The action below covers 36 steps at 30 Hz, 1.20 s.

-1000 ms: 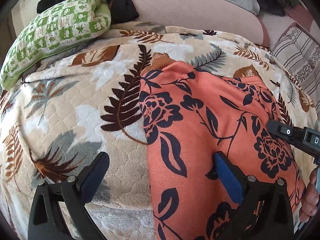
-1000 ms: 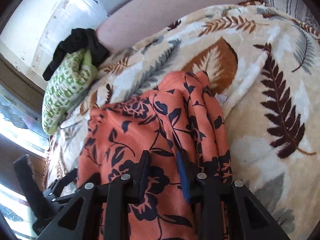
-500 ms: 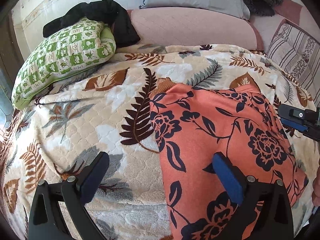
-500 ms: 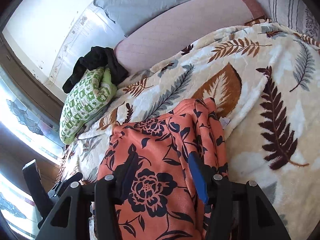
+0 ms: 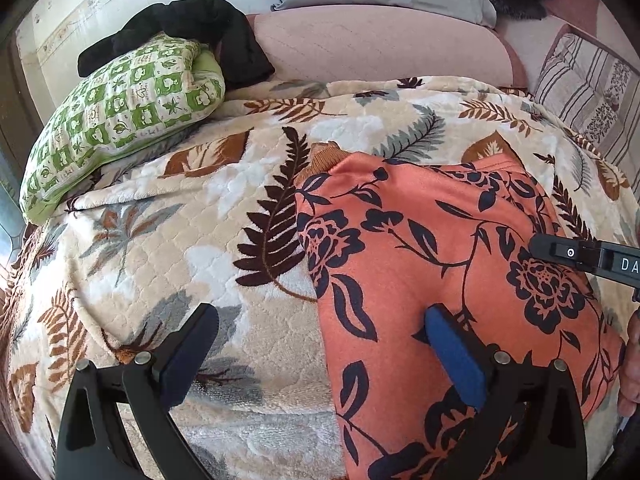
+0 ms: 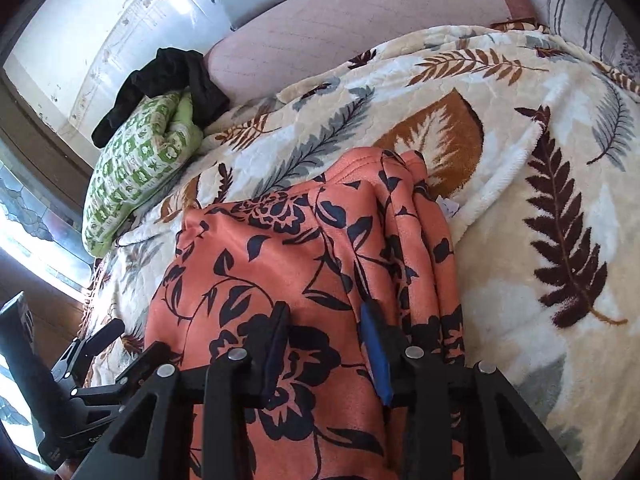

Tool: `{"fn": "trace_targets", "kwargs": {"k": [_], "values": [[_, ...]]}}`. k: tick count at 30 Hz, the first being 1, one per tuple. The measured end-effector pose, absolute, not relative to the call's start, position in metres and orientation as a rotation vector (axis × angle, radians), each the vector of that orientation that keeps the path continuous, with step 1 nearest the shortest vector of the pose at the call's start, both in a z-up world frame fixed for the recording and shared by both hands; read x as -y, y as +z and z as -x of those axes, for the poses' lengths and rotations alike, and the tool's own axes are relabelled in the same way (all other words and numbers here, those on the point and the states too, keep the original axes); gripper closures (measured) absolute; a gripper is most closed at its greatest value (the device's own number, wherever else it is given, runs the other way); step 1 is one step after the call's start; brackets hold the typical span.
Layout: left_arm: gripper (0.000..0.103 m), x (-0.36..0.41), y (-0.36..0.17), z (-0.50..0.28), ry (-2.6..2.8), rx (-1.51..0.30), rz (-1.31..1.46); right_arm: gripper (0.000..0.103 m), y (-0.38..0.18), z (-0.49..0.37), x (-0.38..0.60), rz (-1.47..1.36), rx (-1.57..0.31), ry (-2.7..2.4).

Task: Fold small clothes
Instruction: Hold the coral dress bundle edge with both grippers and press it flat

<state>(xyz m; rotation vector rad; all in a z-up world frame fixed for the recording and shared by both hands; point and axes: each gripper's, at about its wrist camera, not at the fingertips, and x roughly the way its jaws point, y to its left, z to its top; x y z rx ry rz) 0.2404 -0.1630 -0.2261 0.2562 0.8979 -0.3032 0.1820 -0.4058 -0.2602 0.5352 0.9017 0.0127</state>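
Garment [image 5: 440,240] flat, left view | folded edge – right view only

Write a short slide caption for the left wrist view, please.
Open left gripper hovers over the edge of an orange floral garment on a leaf-patterned blanket.

Lit brightly by daylight from the window [image 6: 28,248] at the left of the right wrist view, blown out to white glare there. Soft shadows only under the green pillow [image 5: 120,120]. Sharp across the leaf-print blanket [image 5: 200,220]. Strong fisheye bending and black vignette at the rims of both views; slightly soft toward the edges.
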Motion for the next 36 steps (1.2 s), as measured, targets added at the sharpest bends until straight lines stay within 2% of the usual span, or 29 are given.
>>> {"fn": "trace_targets", "kwargs": {"k": [13,20,24,28,36], "values": [[0.0,0.165,-0.228,-0.24,-0.303,-0.895,-0.264,0.063,-0.257,-0.181,0.404,-0.539,-0.899,0.006],[0.0,0.166,-0.228,-0.239,-0.302,-0.893,-0.266,0.061,-0.239,-0.172,0.397,-0.536,-0.829,0.045],[0.0,0.166,-0.229,-0.24,-0.304,-0.895,-0.27,0.061,-0.256,-0.181,0.39,-0.514,-0.922,0.026],[0.0,0.167,-0.23,-0.24,-0.308,-0.899,-0.268,0.061,-0.255,-0.181,0.39,-0.5,-0.925,0.027],[0.0,0.158,-0.219,-0.241,-0.309,-0.908,-0.212,0.061,-0.24,-0.173,0.397,-0.532,-0.834,0.027]]}}
